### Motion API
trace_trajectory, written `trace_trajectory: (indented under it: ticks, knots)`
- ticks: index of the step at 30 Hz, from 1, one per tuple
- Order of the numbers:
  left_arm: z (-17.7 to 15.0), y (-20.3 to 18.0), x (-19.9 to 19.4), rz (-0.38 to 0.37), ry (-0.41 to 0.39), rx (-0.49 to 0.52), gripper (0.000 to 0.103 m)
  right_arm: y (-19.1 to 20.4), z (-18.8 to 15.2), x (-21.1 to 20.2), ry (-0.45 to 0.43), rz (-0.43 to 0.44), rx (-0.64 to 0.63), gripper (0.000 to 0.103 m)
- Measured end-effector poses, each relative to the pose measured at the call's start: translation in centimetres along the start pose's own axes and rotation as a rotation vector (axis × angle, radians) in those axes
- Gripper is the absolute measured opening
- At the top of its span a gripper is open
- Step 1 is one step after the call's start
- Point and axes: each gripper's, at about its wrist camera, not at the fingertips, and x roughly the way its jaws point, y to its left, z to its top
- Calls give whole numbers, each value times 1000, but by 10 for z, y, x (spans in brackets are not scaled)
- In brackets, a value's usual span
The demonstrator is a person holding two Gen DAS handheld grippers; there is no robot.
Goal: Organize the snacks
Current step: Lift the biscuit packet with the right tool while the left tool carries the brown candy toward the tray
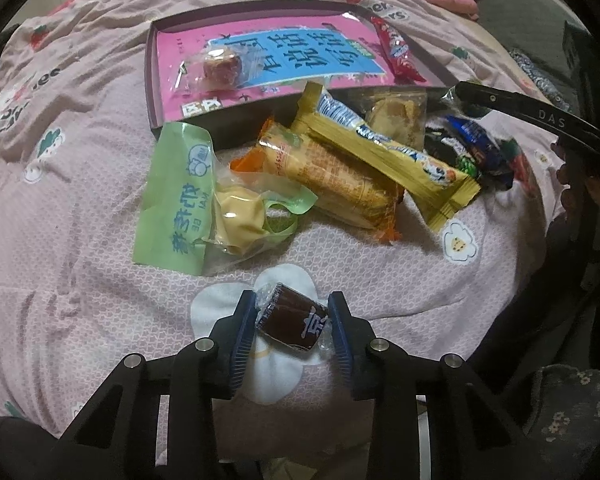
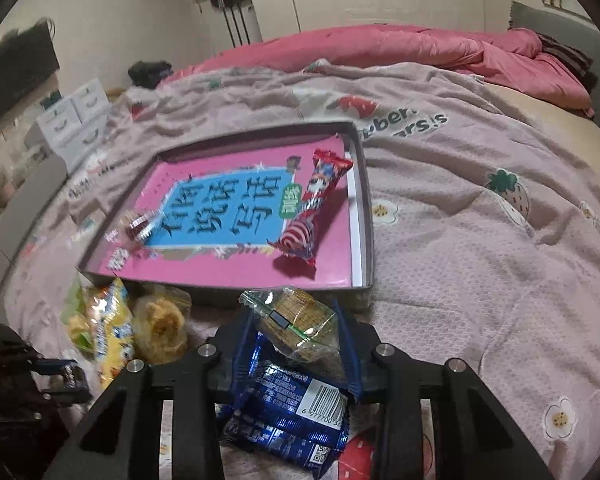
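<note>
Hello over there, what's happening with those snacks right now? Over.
Left tool shut on brown candy. Right tool shut on clear cracker packet. Tray ahead holds two snacks. Nothing blocking.

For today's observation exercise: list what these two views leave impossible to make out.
- Left wrist view: the dark packets at right, half hidden behind the yellow bar.
- Right wrist view: the blue packet, its ends covered by the right tool.
- Right wrist view: the small sweet in the box, blurred.

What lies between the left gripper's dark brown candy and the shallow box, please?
In the left wrist view, a heap of snacks lies on the quilt between the dark brown candy and the shallow box.
</note>
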Motion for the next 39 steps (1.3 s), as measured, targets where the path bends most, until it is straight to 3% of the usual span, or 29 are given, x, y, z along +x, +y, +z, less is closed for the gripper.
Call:
trace_trajectory:
  ticks: [9, 17, 39]
  knots:
    - [-1, -2, -19, -12, -58, -6, 37, -3, 5, -14, -56, 57, 38, 38]
    - [6, -7, -45, -30, -170, 5, 37, 0, 9, -24, -112, 89, 32, 38]
    - [47, 19, -67, -26, -337, -125, 37, 2, 16, -38, -196, 103, 25, 38]
